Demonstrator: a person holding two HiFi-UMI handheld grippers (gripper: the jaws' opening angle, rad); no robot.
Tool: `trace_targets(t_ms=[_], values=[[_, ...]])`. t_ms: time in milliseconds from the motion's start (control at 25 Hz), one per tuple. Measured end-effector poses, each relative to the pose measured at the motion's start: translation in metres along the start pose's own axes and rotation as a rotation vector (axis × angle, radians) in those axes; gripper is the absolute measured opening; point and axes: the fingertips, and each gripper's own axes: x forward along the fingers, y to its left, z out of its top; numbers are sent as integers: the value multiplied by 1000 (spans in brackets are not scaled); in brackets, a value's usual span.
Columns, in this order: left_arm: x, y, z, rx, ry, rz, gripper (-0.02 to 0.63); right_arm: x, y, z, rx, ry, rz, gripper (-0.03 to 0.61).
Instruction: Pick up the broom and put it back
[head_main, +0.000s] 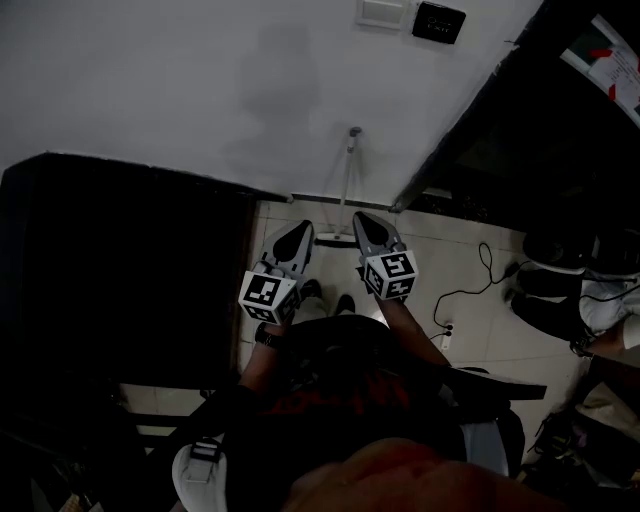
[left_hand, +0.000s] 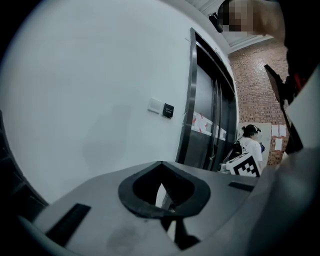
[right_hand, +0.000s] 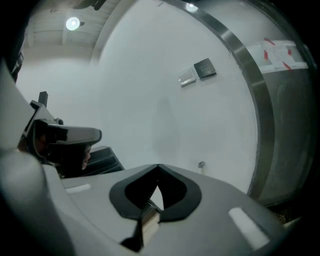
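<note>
white wall (head_main: 200, 90) ran wide ahead, with a dark door (head_main: 540, 130) to its right whose red-marked sheets (head_main: 608, 62) were too small to read. the broom (head_main: 346, 190) stood against the wall by the door frame, open tiled floor (head_main: 440, 260) before it. left tongs (head_main: 299, 230) and right tongs (head_main: 359, 218) were both clenched on nothing, short of the broom.

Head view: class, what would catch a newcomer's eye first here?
The left gripper and right gripper, both shut and empty, jut forward at the centre of the picture. Just ahead of them a thin broom leans against the white wall. A big black piece of furniture fills the left side.
</note>
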Motion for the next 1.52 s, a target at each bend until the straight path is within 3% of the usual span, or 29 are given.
trace_targets(t_ms=[80, 200, 400, 560, 880, 960, 1000, 1040, 1400, 1520], values=[[1, 11, -1, -9, 6, 13, 4, 22, -19, -4, -14, 14, -41, 3], [4, 29, -6, -17, 22, 47, 5, 67, -59, -23, -9, 75, -80, 112], [-9, 62, -20, -37, 74, 121, 5, 150, -124, -87, 28, 257, -152, 189], [-25, 85, -27, -51, 104, 180, 5, 216, -161, -133, 49, 370, -197, 218], [-60, 121, -42, -66, 163, 242, 5, 306, -225, -170, -91, 507, -320, 219], [-62, 121, -52, -75, 184, 241, 5, 312, -239, -176, -103, 509, -340, 188], [-62, 122, -54, -82, 193, 240, 5, 313, -240, -175, -98, 503, -343, 122], [-60, 124, -53, -86, 196, 237, 5, 311, -238, -173, -88, 495, -339, 110], [-16, 112, -29, -46, 143, 96, 5, 223, -160, -159, -82, 346, -307, 103], [5, 97, -19, -21, 108, 49, 5, 178, -139, -129, -96, 258, -302, 103]])
